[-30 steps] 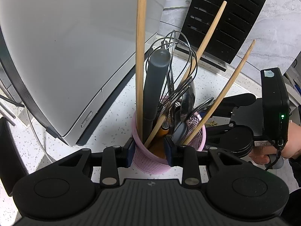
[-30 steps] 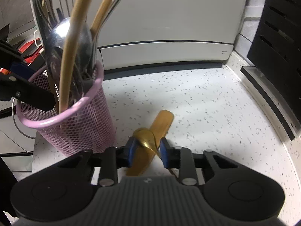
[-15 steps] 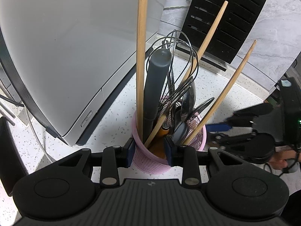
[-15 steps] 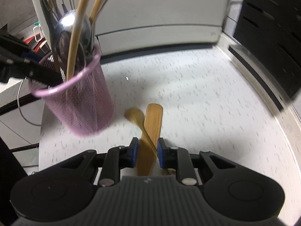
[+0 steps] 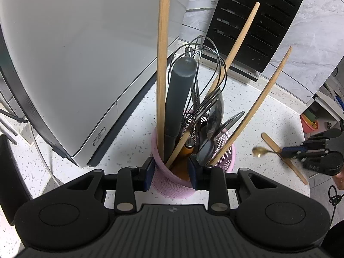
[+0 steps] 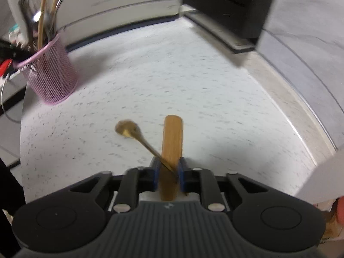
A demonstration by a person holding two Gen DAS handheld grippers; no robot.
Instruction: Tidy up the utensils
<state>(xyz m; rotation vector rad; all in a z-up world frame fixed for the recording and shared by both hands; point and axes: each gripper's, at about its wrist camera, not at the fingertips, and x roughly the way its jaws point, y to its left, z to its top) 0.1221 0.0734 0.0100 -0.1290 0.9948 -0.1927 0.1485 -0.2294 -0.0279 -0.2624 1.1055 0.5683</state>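
Observation:
A pink mesh holder [image 5: 167, 182] full of wooden sticks, a whisk and metal spoons stands on the speckled counter. My left gripper [image 5: 171, 167] is shut on its near rim. To its right a gold spoon [image 5: 259, 151] lies across a flat wooden spatula [image 5: 272, 140]. My right gripper [image 5: 289, 150] is closing on the spoon's thin handle, pads pinched together. In the blurred right wrist view the gold spoon [image 6: 126, 128] juts out to the left from between my right gripper's [image 6: 169, 169] fingers. The wooden spatula [image 6: 173, 133] lies under them and the pink holder [image 6: 53, 73] stands far left.
A white appliance [image 5: 75, 64] stands close on the left behind the holder. A black slotted knife block [image 5: 253, 21] leans at the back wall. The counter's edge runs just right of the spatula. Speckled counter [image 6: 172, 75] lies between spoon and holder.
My right gripper pulled back from beside the holder along the spoon to its handle, and its jaws drew in on it. The left gripper and the holder stayed put.

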